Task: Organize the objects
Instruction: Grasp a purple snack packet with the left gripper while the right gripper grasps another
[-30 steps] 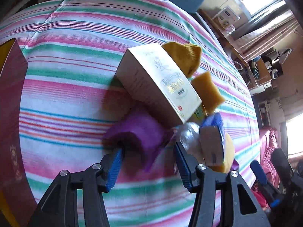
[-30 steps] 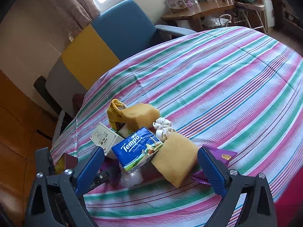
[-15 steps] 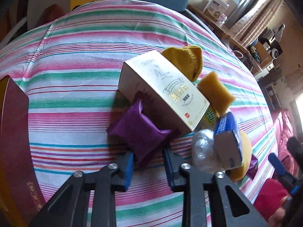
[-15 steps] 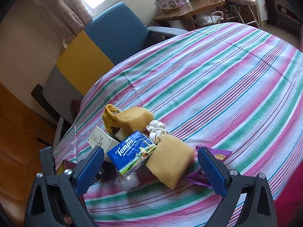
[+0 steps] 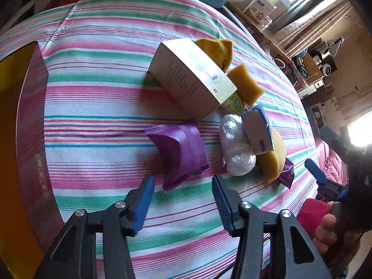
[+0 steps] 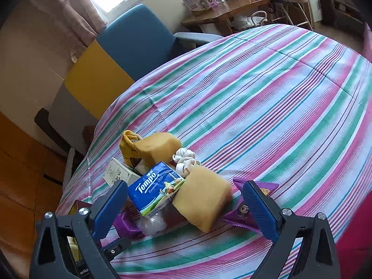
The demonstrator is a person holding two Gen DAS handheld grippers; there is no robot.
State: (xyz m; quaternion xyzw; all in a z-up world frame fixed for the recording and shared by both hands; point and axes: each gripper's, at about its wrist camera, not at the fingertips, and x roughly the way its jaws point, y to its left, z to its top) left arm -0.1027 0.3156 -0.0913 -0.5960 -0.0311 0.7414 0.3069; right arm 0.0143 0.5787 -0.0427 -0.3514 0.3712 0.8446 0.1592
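Note:
A purple packet (image 5: 180,152) lies on the striped tablecloth (image 5: 104,74), apart from the pile. My left gripper (image 5: 182,203) is open and empty just in front of it. The pile holds a cream box (image 5: 190,79), a yellow sock (image 5: 216,48), two yellow sponges (image 5: 246,86) (image 6: 202,203), a blue Tempo tissue pack (image 6: 155,191), a clear plastic bundle (image 5: 236,148) and a white hair tie (image 6: 186,161). My right gripper (image 6: 183,209) is open wide and empty, near the tissue pack and the near sponge. Another purple packet (image 6: 246,209) lies behind its right finger.
A dark red box (image 5: 30,139) stands at the table's left edge in the left wrist view. A blue and yellow chair (image 6: 130,46) stands beyond the table. A wooden desk (image 6: 223,14) with boxes is at the back.
My left gripper was shut on the purple packet half a second ago. It has opened, let the packet go on the cloth and drawn back. The right gripper has barely moved.

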